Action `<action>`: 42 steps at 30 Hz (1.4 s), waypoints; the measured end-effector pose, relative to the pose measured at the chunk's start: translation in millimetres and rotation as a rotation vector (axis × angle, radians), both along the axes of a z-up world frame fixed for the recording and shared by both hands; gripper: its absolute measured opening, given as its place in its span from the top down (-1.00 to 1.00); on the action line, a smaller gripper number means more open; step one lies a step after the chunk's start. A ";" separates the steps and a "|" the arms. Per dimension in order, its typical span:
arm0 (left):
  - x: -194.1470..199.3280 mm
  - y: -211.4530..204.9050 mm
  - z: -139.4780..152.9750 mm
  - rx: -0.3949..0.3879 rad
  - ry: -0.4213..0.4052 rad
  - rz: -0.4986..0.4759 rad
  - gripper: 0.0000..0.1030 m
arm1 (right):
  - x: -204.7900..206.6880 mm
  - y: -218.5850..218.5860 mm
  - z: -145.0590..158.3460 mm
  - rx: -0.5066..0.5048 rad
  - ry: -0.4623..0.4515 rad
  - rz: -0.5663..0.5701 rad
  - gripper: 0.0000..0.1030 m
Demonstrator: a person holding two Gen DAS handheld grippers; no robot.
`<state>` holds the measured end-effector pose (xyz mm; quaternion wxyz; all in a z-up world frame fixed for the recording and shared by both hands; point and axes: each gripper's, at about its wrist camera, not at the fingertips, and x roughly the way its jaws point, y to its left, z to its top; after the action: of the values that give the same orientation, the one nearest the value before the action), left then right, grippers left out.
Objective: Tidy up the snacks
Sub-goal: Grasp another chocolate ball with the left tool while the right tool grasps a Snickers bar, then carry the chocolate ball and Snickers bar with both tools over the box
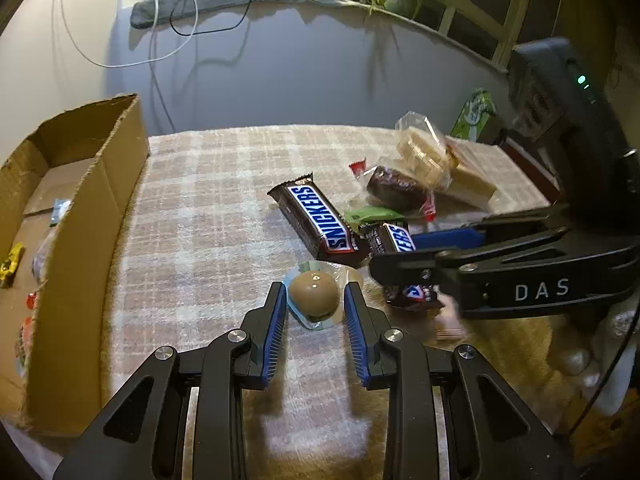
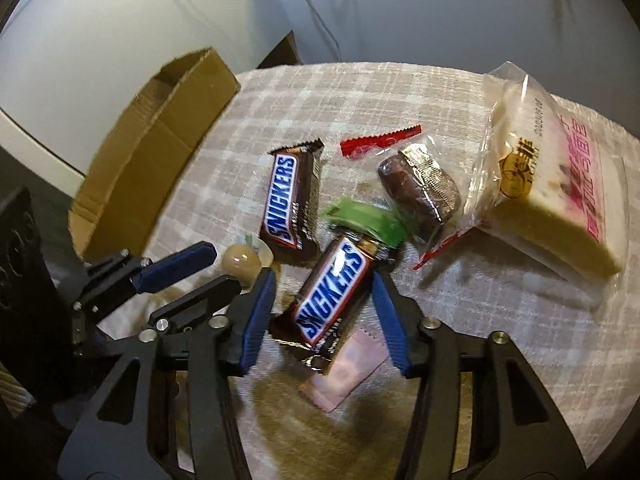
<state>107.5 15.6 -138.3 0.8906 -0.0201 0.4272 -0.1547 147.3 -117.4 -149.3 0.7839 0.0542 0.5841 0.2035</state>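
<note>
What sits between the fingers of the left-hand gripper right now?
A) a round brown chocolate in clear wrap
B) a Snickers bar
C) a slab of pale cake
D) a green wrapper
A: in the left wrist view the round brown chocolate lies between the left gripper's blue fingers.

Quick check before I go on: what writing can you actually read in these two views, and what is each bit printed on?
"SNICKERS": on the far chocolate bar.
"SNICKERS": on the near chocolate bar, which lies between the right tongs.
"DAS": in white letters on the black body of the right tongs, seen from the left wrist view.
Pink characters and a gold logo on the clear cake bag: not readable.
Small print on both bars: too small.
</note>
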 end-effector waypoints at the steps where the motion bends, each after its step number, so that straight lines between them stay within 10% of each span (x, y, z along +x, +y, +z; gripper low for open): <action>1: 1.8 -0.9 -1.6 0.003 0.005 -0.002 0.45 | 0.4 -0.2 -0.2 -0.009 -0.003 0.006 0.14; 15: 10.5 -18.1 -2.0 0.111 -0.023 -0.067 0.51 | -0.1 -2.7 -0.6 -0.027 0.003 0.050 0.31; 42: -14.0 -2.0 17.3 0.047 -0.059 -0.005 0.57 | -26.7 -29.7 16.7 0.087 0.002 0.006 0.42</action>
<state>93.5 13.6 -121.0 0.9026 0.0066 0.4044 -0.1472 120.6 -147.1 -132.5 0.7796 0.0868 0.5755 0.2311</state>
